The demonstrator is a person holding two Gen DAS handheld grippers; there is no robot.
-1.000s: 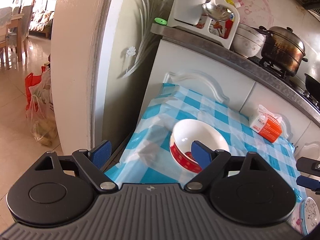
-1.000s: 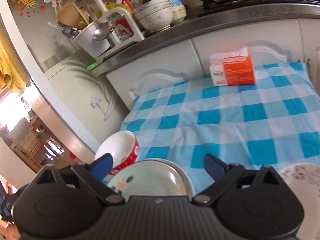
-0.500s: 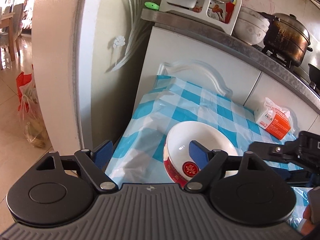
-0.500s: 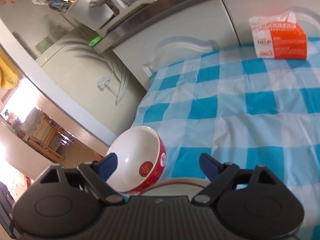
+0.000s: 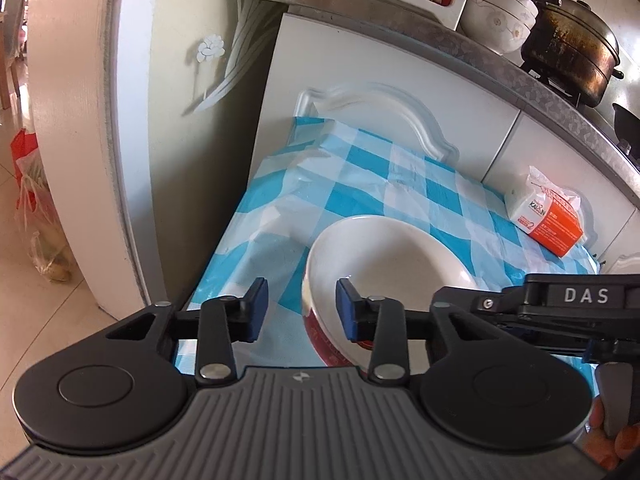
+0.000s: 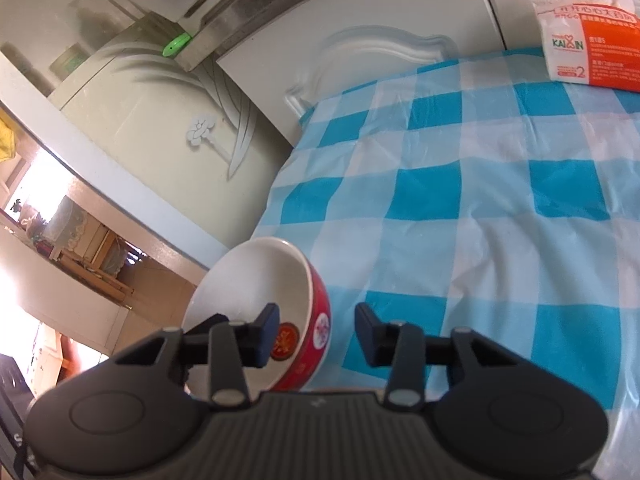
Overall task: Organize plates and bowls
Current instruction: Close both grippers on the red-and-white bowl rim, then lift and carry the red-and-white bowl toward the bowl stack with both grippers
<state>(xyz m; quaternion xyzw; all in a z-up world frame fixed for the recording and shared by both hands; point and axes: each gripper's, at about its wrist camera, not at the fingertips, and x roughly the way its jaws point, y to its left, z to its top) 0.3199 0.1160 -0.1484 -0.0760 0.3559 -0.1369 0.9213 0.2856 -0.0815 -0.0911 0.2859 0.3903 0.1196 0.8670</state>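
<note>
A red bowl with a white inside (image 5: pixel 384 256) sits near the left front corner of the blue checked table (image 5: pixel 352 172). My left gripper (image 5: pixel 300 310) straddles its near left rim, one finger outside, one inside, jaws partly closed and not touching it. The bowl also shows in the right wrist view (image 6: pixel 272 312). My right gripper (image 6: pixel 318 336) straddles the bowl's right rim in the same way, half open. The right gripper's body (image 5: pixel 560 312) shows at the right of the left wrist view.
An orange and white tissue pack (image 5: pixel 548 216) lies at the table's back against white cabinets (image 5: pixel 400 80). A pot (image 5: pixel 568 48) and stacked bowls (image 5: pixel 500 16) stand on the counter above. A fridge (image 5: pixel 192 80) stands left of the table.
Both grippers have moved down and closer to the red bowl and narrowed their jaws around its rim. The plates seen earlier below the right gripper are out of view.
</note>
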